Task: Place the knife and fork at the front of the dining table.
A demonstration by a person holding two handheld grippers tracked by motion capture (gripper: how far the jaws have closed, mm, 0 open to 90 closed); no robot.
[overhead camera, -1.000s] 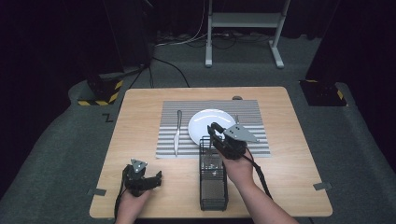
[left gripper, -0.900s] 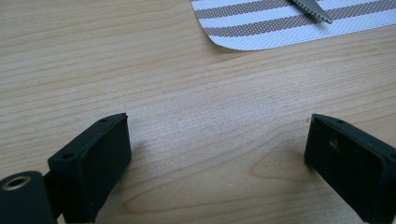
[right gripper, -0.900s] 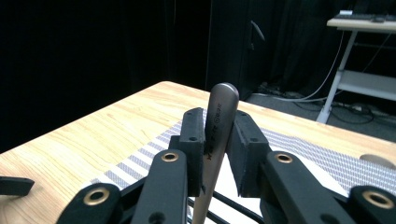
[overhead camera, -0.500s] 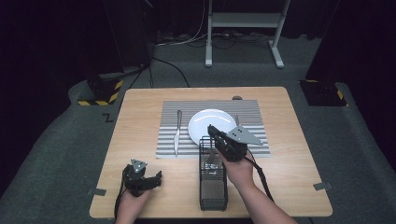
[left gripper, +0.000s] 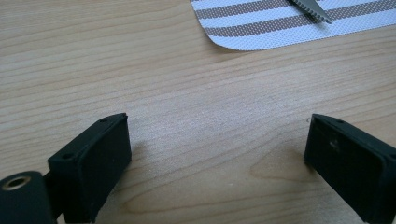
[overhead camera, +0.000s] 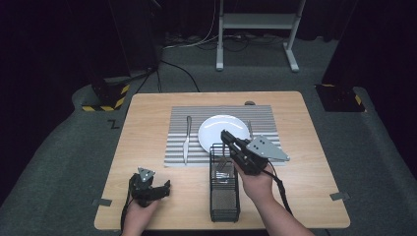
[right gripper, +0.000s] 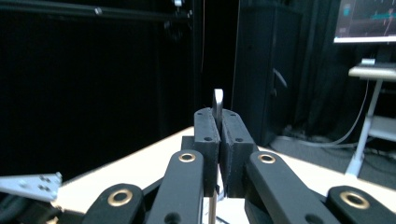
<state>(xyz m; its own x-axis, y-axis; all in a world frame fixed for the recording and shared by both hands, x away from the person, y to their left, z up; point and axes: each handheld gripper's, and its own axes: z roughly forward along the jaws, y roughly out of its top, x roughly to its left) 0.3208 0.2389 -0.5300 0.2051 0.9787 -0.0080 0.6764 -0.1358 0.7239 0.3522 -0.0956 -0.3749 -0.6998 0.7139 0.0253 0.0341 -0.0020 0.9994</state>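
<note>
Wooden and wide, the desk (overhead camera: 147,142) holds a place set for a meal. On it lies a striped mat (overhead camera: 268,115), put there to keep the plate and cutlery together in one spot. The white plate (overhead camera: 216,130) sits in the middle of the mat, with a knife (overhead camera: 187,140) on its left side and a fork (overhead camera: 250,129) just showing on its right side, the way a table is laid. A black wire basket (overhead camera: 223,204) stands near the front edge, close to the person, so cutlery is easy to pick out of it. The right gripper (overhead camera: 226,136) is held above the far end of the basket, and its jaws are pressed tight on a thin metal piece of cutlery (right gripper: 217,105), gripped by its handle end, which pokes up between the pads; I think it goes on the mat next, though I cannot tell what kind it is. The left gripper (overhead camera: 160,189) rests low on the bare desk, out of the way, with its jaws wide apart and nothing between them.
</note>
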